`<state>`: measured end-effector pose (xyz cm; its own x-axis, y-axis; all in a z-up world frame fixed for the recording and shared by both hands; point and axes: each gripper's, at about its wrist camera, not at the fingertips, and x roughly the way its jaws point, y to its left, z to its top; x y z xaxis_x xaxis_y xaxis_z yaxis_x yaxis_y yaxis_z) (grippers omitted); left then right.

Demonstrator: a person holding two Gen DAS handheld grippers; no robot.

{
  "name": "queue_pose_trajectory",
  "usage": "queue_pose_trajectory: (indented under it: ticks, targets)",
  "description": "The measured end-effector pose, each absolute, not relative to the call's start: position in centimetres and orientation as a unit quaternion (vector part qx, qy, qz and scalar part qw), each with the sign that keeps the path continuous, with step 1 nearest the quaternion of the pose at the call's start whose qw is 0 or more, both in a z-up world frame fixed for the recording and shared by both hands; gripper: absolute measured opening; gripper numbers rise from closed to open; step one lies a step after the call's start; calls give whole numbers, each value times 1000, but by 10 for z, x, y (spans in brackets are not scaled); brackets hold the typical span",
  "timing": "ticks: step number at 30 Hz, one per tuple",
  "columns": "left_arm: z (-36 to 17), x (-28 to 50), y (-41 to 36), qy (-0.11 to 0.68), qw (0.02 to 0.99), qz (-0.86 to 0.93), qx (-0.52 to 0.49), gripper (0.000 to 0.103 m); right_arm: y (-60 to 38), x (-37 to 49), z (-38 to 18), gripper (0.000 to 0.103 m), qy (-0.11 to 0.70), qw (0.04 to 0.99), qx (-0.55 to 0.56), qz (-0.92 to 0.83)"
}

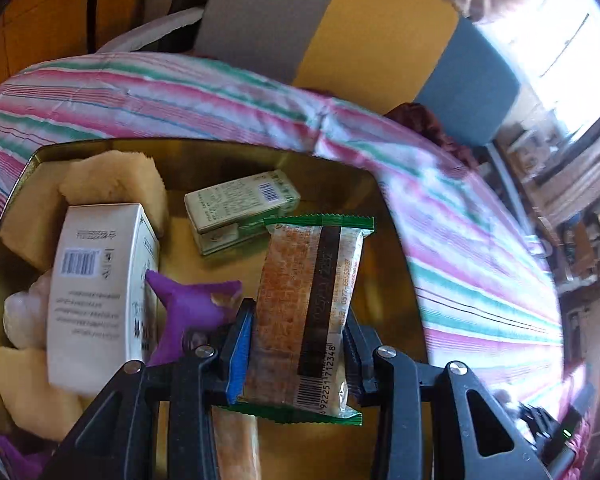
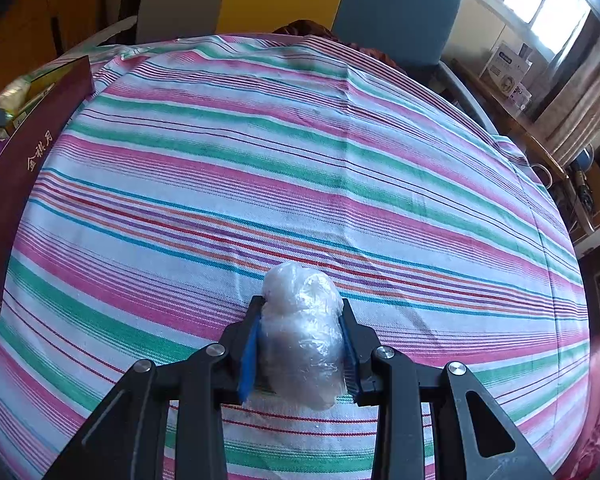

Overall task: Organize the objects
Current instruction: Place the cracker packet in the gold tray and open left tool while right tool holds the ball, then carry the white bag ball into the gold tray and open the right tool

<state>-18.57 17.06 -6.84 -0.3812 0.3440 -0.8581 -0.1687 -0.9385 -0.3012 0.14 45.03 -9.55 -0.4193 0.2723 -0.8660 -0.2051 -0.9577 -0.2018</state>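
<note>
The gold tin [image 1: 384,200] sits directly under the left gripper [image 1: 298,344], which is clamped on a snack packet [image 1: 308,304] lying lengthwise along the jaws. The right gripper [image 2: 302,340], over the striped cloth [image 2: 300,160], grips a plastic-wrapped lump [image 2: 300,328]; the tin lies to its left.

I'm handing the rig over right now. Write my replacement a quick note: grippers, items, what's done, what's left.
Left gripper: shut on a snack pack, over the gold tin.
Right gripper: shut on a plastic-wrapped lump, over the striped cloth, away from the tin.
In the tin: white box, green box, purple toy, yellow sponges.
Left: probably release the snack pack into the tin, then bring the lump over.
</note>
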Motion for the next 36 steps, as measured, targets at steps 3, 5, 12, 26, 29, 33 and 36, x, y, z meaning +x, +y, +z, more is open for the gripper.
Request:
queue_pose_trajectory:
  ticks: [3, 5, 12, 26, 29, 33, 36]
  targets:
    - [-81, -194, 174, -69, 134, 826, -544, 39, 451, 2, -95, 35, -29, 141, -520, 842]
    - [-85, -195, 177, -54, 137, 824, -546, 39, 452, 1, -95, 35, -28, 139, -520, 842]
    - [-73, -181, 177, -41, 150, 835, -528, 46, 454, 1, -95, 35, -26, 138, -520, 843]
    - [-10, -89, 142, 31, 159, 896, -414, 46, 453, 0, -95, 35, -35, 139, -517, 844]
    - [-5, -66, 129, 37, 152, 903, -401, 46, 453, 0, -95, 35, -38, 140, -516, 844]
    - [-3, -42, 111, 38, 143, 909, -389, 46, 450, 0, -96, 35, -46, 142, -514, 845]
    - [0, -31, 99, 38, 137, 914, -380, 46, 448, 0, -96, 34, -52, 146, -515, 843]
